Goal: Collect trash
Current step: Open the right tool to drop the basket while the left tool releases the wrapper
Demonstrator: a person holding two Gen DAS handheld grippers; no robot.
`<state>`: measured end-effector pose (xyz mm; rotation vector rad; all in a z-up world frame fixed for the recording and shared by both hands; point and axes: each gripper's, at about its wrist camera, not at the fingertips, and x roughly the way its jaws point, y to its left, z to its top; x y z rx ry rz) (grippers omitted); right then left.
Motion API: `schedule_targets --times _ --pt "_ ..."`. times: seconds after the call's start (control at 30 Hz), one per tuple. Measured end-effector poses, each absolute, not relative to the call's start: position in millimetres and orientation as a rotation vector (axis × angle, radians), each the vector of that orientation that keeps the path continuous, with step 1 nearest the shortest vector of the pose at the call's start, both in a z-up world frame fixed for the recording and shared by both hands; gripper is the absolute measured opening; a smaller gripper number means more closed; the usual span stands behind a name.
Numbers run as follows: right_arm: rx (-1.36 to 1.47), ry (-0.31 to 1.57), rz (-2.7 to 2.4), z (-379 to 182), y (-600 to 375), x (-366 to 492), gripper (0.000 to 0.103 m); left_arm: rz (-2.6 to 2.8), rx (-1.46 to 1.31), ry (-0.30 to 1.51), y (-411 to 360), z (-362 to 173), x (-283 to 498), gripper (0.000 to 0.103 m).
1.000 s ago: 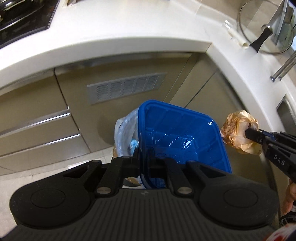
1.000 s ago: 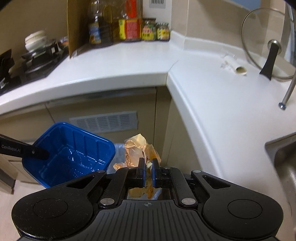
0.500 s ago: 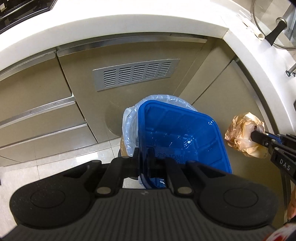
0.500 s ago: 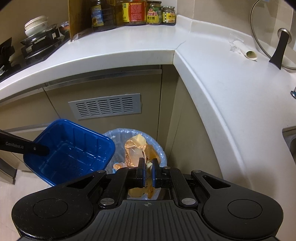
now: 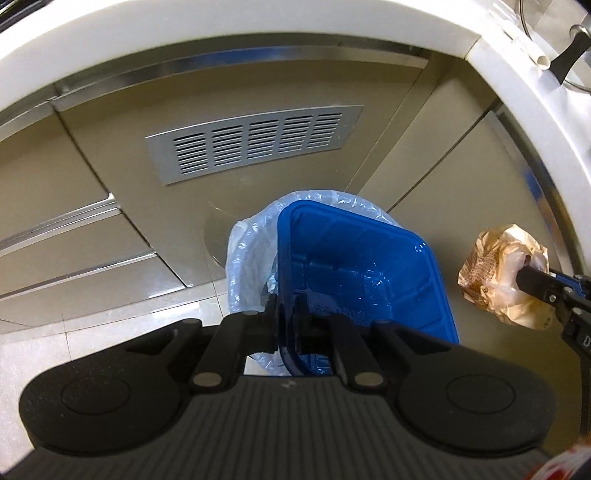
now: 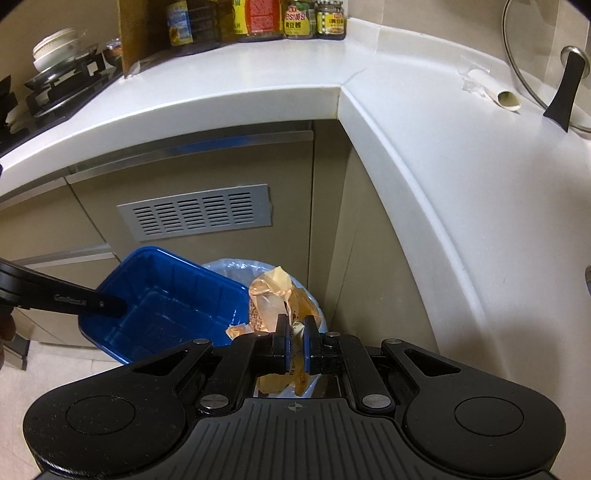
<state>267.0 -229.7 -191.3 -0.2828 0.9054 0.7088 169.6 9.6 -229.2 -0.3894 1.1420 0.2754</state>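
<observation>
A: What does the left gripper (image 5: 285, 320) hold?

B: It holds a blue plastic tray (image 5: 354, 273). The two fingers are closed on the near rim of the tray, one finger inside and one outside. The tray is rectangular, shiny, with ribbed walls and rounded corners, and I see nothing inside it. It is tilted, with the open side toward the camera.

A: And where is the tray?

B: It hangs above the trash bin (image 5: 251, 251), which stands on the floor against the beige cabinet (image 5: 110, 155). The bin has a thin, pale blue bag as liner. The tray covers most of the opening in the left wrist view.

A: What about the right gripper (image 6: 294, 343)?

B: Its jaws are shut on a crumpled wrapper (image 6: 271, 295). The wrapper is tan and orange, wrinkled, partly translucent, with some brown print on it. In the left wrist view it hangs to the right of the tray, apart from it. In the right wrist view it is over the bin opening.

A: What is around them?

B: A grey vent grille (image 6: 195, 214) is on the cabinet, behind the bin. The white countertop (image 6: 424, 147) makes a corner above. On it are jars (image 6: 314, 20) at the far side and a glass lid (image 6: 554, 66) at the right.
</observation>
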Motion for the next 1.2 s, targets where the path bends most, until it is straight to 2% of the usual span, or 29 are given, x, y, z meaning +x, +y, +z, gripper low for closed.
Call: schedule_targets --times 0.07,0.13,1.2 --pt "-0.281 0.912 0.703 -193.4 -230.3 270.2 0.007 0.268 -0.387 1.144 7.7 -234.1 174.7 0.011" --pt "-0.280 0.920 0.701 -195.1 -230.6 272.9 0.007 0.263 -0.400 1.150 7.1 -238.0 174.8 0.029" --pt "-0.241 0.949 0.798 -212.9 -185.0 272.4 0.007 0.289 -0.430 1.130 15.5 -227.4 167.9 0.029"
